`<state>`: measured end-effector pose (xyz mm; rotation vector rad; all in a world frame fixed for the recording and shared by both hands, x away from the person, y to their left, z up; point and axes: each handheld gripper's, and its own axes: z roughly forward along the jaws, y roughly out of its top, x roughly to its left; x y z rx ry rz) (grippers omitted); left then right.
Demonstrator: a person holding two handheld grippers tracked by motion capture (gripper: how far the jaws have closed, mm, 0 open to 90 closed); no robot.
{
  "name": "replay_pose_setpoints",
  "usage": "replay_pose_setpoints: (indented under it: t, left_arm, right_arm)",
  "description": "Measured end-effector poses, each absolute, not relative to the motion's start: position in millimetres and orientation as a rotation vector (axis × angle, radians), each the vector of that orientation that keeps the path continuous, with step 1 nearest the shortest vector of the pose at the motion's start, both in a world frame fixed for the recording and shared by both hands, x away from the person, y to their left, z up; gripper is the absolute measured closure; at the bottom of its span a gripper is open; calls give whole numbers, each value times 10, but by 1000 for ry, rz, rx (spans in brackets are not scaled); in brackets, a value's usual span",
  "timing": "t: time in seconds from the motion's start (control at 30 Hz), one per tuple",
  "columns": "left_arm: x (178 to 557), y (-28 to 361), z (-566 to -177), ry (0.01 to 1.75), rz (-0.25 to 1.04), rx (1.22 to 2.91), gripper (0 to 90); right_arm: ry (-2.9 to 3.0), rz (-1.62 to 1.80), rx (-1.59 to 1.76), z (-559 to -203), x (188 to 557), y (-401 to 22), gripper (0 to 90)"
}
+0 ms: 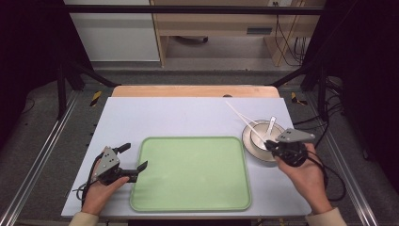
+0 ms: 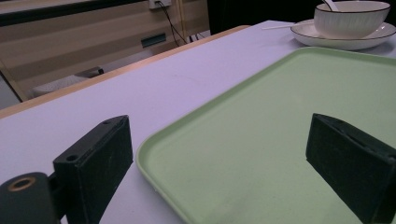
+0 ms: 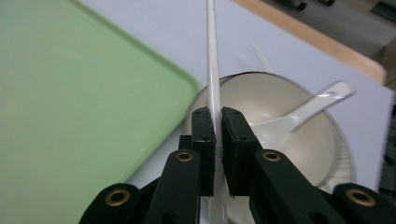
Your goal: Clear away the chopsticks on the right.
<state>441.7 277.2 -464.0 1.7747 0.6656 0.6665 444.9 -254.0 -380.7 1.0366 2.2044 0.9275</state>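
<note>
Fingers of right gripper (image 3: pixel 218 140) clamped on 1 white chopstick (image 3: pixel 213 70) over bowl (image 3: pixel 280 116), spoon (image 3: pixel 303 112) inside. Left gripper (image 1: pixel 134 162) fingers apart, straddling green tray (image 1: pixel 193 197) edge on worktop (image 1: pixel 164 117). Tray empty; likely nothing transferred yet.

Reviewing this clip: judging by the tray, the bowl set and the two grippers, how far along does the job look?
Early, it seems. Done: nothing yet; the green tray lies bare. In hand: the right gripper is shut on a white chopstick over the bowl, which holds a spoon and sits on a plate. The left gripper hangs open at the tray's left edge. Left: presumably moving the tableware.
</note>
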Motion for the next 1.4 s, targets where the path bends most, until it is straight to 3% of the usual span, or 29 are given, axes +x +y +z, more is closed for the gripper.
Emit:
replay_pose_setpoints:
  t: [0.7, 1.1, 1.3, 1.4]
  left_arm:
    - [4398, 2795, -4610, 661, 678, 1760, 67]
    - [4400, 2788, -4616, 661, 670, 1761, 67]
    - [4398, 2793, -4613, 661, 669, 1762, 67]
    - [4397, 2797, -4612, 662, 669, 1761, 67]
  right_arm:
    - [2440, 981, 1109, -4482, 3839, -1308, 841]
    - [2462, 943, 1137, -4599, 3822, -1205, 836]
    - [2435, 976, 1158, -4555, 3814, -1242, 733]
    - [2348, 1036, 1098, -4311, 3806, -1411, 659]
